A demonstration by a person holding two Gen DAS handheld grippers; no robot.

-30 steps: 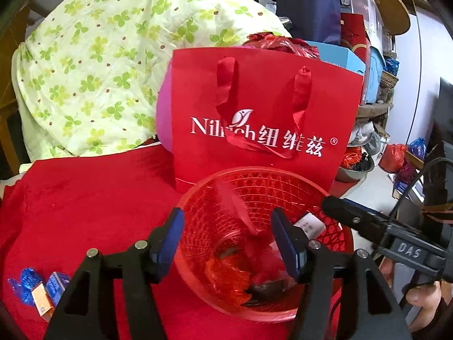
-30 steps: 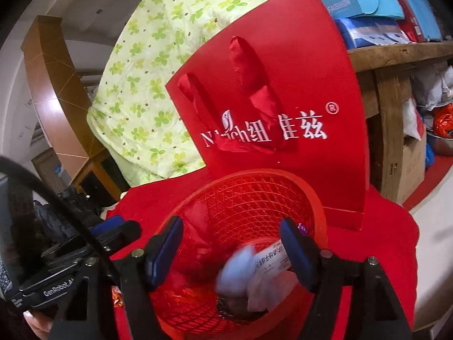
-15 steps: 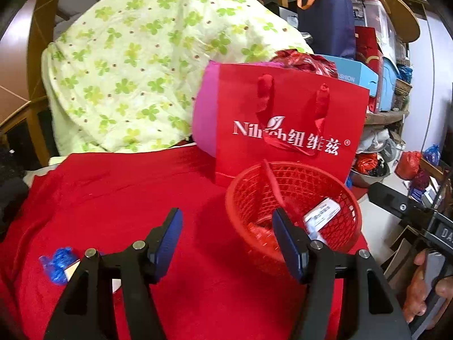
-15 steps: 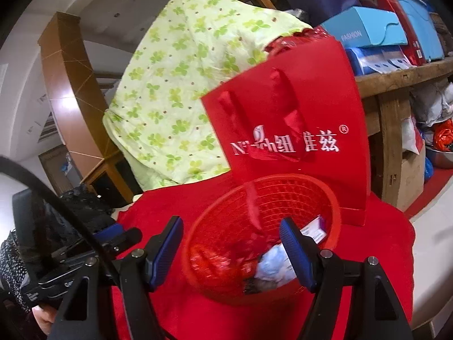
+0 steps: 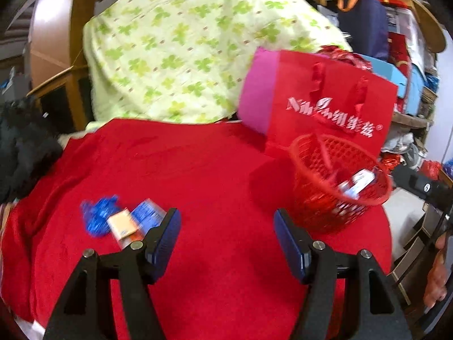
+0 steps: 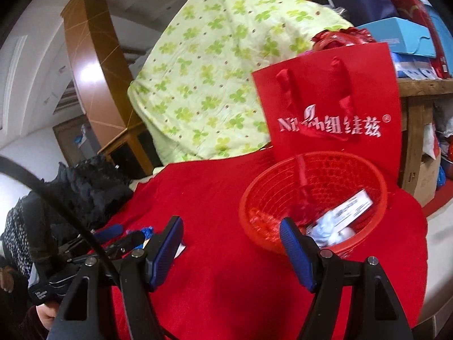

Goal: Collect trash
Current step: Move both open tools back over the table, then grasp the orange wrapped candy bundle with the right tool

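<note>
Red cloth (image 5: 215,175) covers the table, and behind it a green clover-print quilt (image 5: 181,51) is draped over furniture. On the cloth stands a red mesh basket (image 5: 317,170), the landmark for all places below. Touching the basket from behind is a red paper gift bag (image 5: 334,104) with white lettering. Inside the basket lie several pieces of trash: a white labelled packet (image 6: 351,205), some crumpled pale paper and red wrappers. Well apart from the basket, to its left on the cloth, is a small heap of trash (image 5: 121,219): a blue crinkled wrapper, an orange packet and a blue packet, blurred. The left gripper (image 5: 226,232) hangs between this heap and the basket; its jaws are opening and nothing is between them. The right gripper (image 6: 230,240) is just in front of the basket, jaws well apart and empty.
</note>
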